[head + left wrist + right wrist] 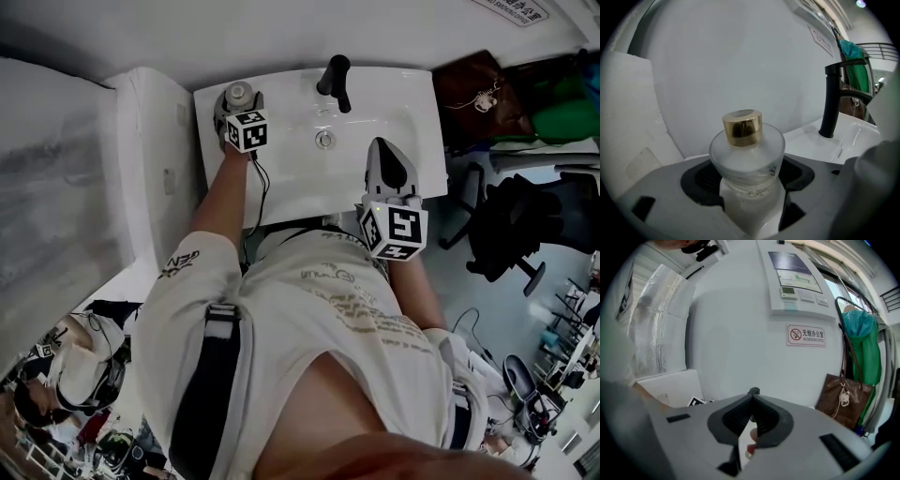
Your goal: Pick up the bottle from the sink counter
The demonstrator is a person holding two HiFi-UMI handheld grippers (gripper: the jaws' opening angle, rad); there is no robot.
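A frosted glass bottle [238, 94] with a gold cap stands on the back left corner of the white sink counter [211, 108]. My left gripper [239, 106] is at the bottle. In the left gripper view the bottle [746, 154] sits between the wide-spread jaws of the left gripper [747, 183], with the dark pads [701, 183] flanking its body; I see no pressing on it. My right gripper [381, 145] hovers over the basin's right side with its jaws together. In the right gripper view the right gripper [753, 394] has its tips touching and nothing between them.
A black faucet [336, 80] [832, 101] stands at the back of the basin, above the drain [324, 140]. A white cabinet [155, 159] borders the sink's left side. A brown bag [478, 94] [846, 399], green cloth and a black office chair [525, 225] are on the right.
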